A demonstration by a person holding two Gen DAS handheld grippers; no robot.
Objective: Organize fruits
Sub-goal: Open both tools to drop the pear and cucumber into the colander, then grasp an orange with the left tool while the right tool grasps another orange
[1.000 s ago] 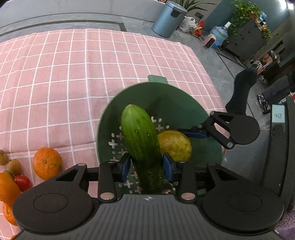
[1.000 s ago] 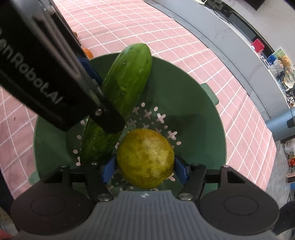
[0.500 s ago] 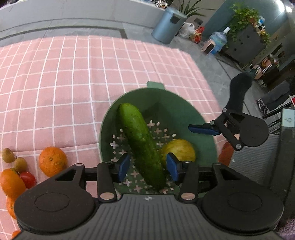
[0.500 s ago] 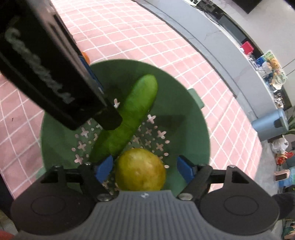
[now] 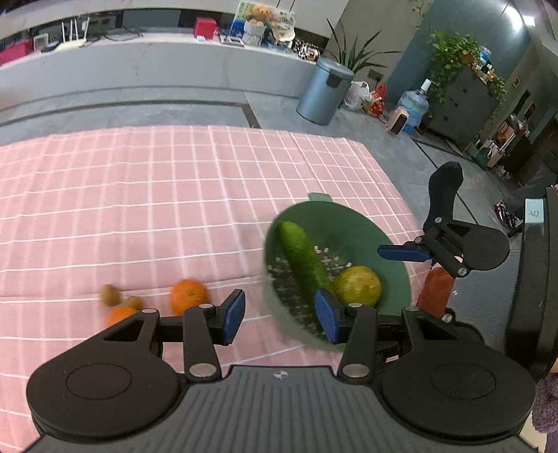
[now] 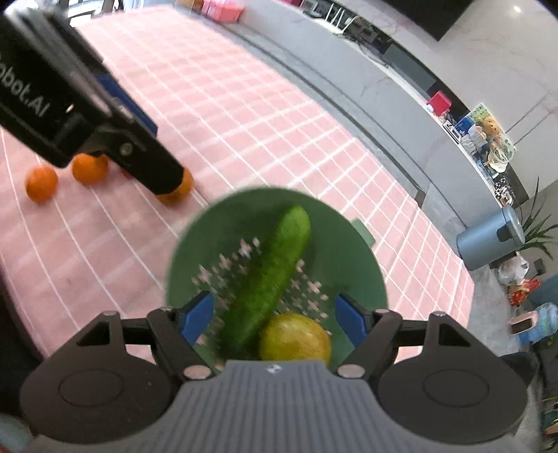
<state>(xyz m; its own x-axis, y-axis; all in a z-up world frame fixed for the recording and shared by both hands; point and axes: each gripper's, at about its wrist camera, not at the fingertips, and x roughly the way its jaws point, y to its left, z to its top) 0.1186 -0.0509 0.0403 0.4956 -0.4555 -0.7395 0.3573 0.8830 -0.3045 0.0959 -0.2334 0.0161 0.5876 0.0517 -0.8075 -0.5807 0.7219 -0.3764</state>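
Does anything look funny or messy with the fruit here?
One thing stands out: a cucumber, a vegetable, lies slanted in the green colander beside a yellow-green fruit. Oranges still sit loose on the pink checked cloth. Nothing looks spilled or broken.

Pink white-checked tablecloth (image 5: pixel 146 195), green colander (image 6: pixel 355 265), dark green cucumber (image 6: pixel 268 278), yellow-green fruit (image 6: pixel 296 339), orange oranges (image 6: pixel 89 168)

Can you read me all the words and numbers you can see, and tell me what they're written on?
"bot.AI" – white letters on the black body of the left gripper, cut off at the picture's edge.
"40" – on a small pale label on the dark upright thing at the far right, blurry, so not certain.
The colourful boxes on the far counter are too small to read.
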